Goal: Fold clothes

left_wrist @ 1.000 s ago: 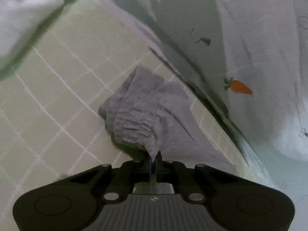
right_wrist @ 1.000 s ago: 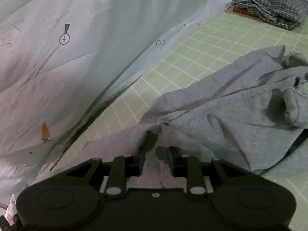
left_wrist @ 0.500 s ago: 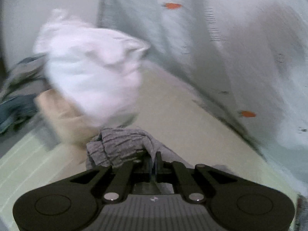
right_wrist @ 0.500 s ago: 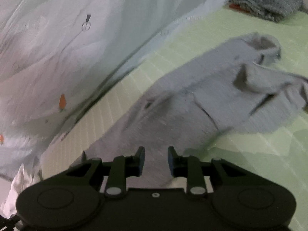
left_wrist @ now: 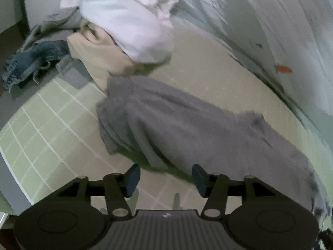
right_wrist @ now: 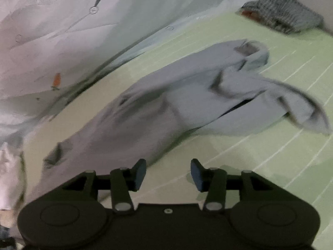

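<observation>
Grey sweatshirt lies stretched out on the green gridded bed sheet, running along the side where the pale quilt is bunched up; in the right wrist view we see the same garment with a sleeve flung out toward the middle of the sheet. Our left gripper is spread wide, its blue pads apart and holding nothing, poised just short of the sweatshirt's near edge without touching it. Our right gripper is likewise released, fingers well apart and empty, with the garment's hem just beyond its left finger. Past the sweatshirt's far end we see a heap of laundry at the sheet's corner: a white-pink garment on top of a beige one, with blue denim beside them. A checked garment sits at the far corner in the right view. The quilt carries a small orange carrot print and some small dark marks; we cannot read any writing.
</observation>
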Demonstrator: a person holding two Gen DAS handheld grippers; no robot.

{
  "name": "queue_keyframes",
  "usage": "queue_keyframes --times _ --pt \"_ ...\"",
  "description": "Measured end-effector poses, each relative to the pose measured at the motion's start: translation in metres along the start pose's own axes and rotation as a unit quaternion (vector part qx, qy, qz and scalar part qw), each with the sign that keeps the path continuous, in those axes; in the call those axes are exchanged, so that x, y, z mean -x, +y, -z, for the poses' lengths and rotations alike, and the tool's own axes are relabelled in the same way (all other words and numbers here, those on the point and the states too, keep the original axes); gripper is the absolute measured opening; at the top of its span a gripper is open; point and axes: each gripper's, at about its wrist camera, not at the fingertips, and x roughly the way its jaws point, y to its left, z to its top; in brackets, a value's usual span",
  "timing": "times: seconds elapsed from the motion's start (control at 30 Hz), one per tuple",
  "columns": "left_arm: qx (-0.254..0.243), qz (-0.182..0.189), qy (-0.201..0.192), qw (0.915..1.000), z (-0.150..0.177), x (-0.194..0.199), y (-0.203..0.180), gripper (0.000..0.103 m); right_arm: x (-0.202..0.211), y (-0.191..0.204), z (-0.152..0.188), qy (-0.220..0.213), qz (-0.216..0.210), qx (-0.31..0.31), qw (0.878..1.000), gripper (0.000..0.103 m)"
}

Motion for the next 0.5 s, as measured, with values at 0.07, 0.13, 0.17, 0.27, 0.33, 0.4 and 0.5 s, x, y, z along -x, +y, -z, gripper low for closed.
queue_keyframes --times 0.07,0.13,0.17,0.27,0.33,0.4,0.5 --pt "-0.014 -0.001 0.01 0.9999 0.007 -0.003 -0.007 0.065 0.001 -0.011 -0.005 -0.006 0.014 0.011 1.0 0.051" --pt "-0.019 -0.005 0.017 0.9997 0.011 -0.008 -0.012 0.067 -0.001 -0.019 -0.011 -0.015 0.03 0.025 0.999 0.054" --pt "-0.017 -0.008 0.021 0.9996 0.012 -0.012 -0.012 0.068 -0.003 -0.024 -0.015 -0.021 0.04 0.032 0.998 0.056" --pt "-0.004 -0.012 0.035 0.9993 0.014 -0.021 -0.012 0.068 -0.012 -0.04 -0.024 -0.027 0.075 0.047 0.996 0.061" --pt "0.005 -0.014 0.045 0.9989 0.014 -0.027 -0.011 0.068 -0.021 -0.052 -0.027 -0.014 0.088 0.044 0.995 0.062" --pt "0.009 -0.017 0.051 0.9985 0.014 -0.033 -0.015 0.068 -0.029 -0.065 -0.029 0.002 0.09 0.026 0.996 0.062" --pt "0.012 -0.016 0.06 0.998 0.012 -0.044 -0.02 0.069 -0.035 -0.072 -0.028 0.004 0.062 -0.012 0.998 0.062"
